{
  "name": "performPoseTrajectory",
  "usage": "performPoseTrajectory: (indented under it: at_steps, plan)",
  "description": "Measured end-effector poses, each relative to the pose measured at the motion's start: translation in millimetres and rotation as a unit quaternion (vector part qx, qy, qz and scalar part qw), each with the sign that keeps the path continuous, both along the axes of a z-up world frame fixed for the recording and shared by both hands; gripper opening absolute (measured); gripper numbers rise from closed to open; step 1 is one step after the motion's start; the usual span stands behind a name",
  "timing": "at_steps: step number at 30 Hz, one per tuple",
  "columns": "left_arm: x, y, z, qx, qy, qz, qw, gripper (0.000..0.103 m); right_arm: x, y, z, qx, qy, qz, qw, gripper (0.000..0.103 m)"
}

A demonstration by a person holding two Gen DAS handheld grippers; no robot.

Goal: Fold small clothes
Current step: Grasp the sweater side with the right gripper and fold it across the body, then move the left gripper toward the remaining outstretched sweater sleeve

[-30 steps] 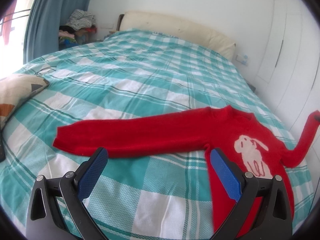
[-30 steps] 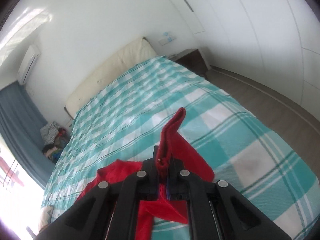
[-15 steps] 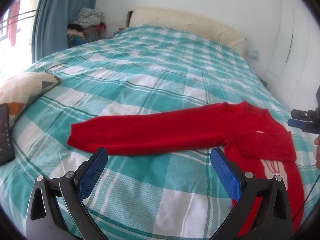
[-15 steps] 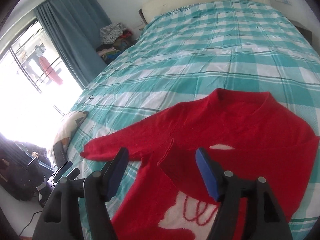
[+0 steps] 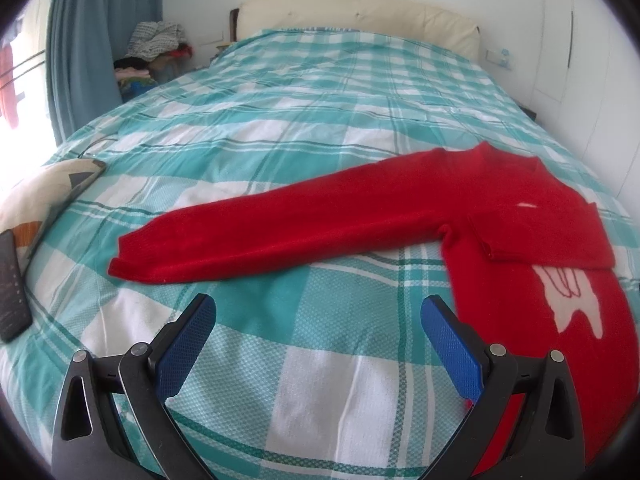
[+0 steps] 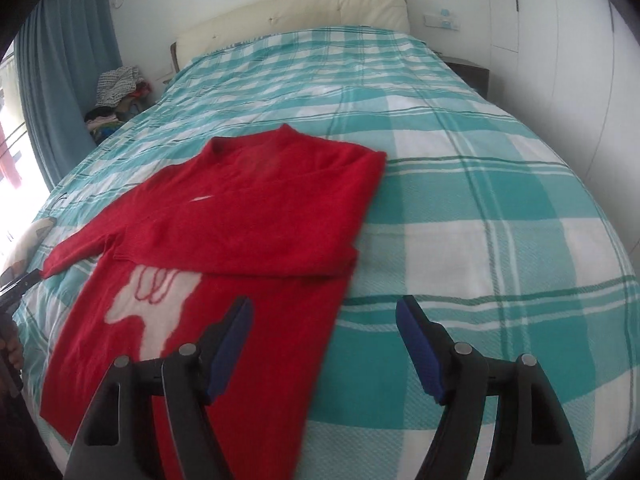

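Observation:
A small red sweater (image 5: pixel 532 280) with a white rabbit figure (image 5: pixel 568 300) lies flat on the checked bed. Its right sleeve (image 6: pixel 256 236) is folded across the chest and covers the top of the figure. Its left sleeve (image 5: pixel 280 228) stretches out straight to the left. My left gripper (image 5: pixel 318 336) is open and empty, hovering above the bedspread just short of the outstretched sleeve. My right gripper (image 6: pixel 324 336) is open and empty over the sweater's right lower edge (image 6: pixel 332 320). The sweater also fills the left half of the right wrist view (image 6: pixel 240 208).
The teal and white checked bedspread (image 5: pixel 320 120) covers a large bed with a cream headboard (image 5: pixel 360 12). A patterned cushion (image 5: pixel 44 196) and a dark remote (image 5: pixel 10 284) lie at the left edge. A heap of clothes (image 5: pixel 152 52) stands beside the blue curtain (image 5: pixel 80 40).
My right gripper carried the right sleeve over the chest, let go of it, opened and drew back. The left gripper stayed open and shifted slightly toward the left sleeve.

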State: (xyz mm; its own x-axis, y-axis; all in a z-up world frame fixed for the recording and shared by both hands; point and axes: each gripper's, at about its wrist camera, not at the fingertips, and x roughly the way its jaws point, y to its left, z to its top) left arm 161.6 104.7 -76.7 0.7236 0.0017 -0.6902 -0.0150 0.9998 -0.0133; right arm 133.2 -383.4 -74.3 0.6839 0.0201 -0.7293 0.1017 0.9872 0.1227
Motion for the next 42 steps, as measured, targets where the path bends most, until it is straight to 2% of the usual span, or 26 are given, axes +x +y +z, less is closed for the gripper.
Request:
performPoseTrajectory:
  at_steps: [4,10,18,39,42]
  plan:
    - [0.5,-12.3,-7.0,0.012,0.012,-0.014,0.9998,0.102,-16.7,-26.0,-13.5,0.011,-0.015,-0.048,0.999,0.073]
    - [0.6,-19.0,-8.3,0.025,0.011,-0.022,0.9994,0.103,-22.4,-27.9,-35.0,0.028,-0.034,-0.074,0.996,0.077]
    - [3.7,-15.0,-2.0,-0.011,0.012,-0.020,0.9997,0.102,-17.6,-22.4,-51.1,0.021,-0.026,-0.062,0.998,0.090]
    - [1.7,-13.4,-2.2,-0.003,0.011,-0.014,0.9998,0.102,-16.8,-22.3,-54.2,0.022,-0.026,-0.062,0.998,0.091]
    - [1.7,-9.6,-0.9,-0.016,0.016,-0.014,0.9996,0.103,-16.7,-22.3,-54.3,0.022,-0.026,-0.062,0.998,0.091]
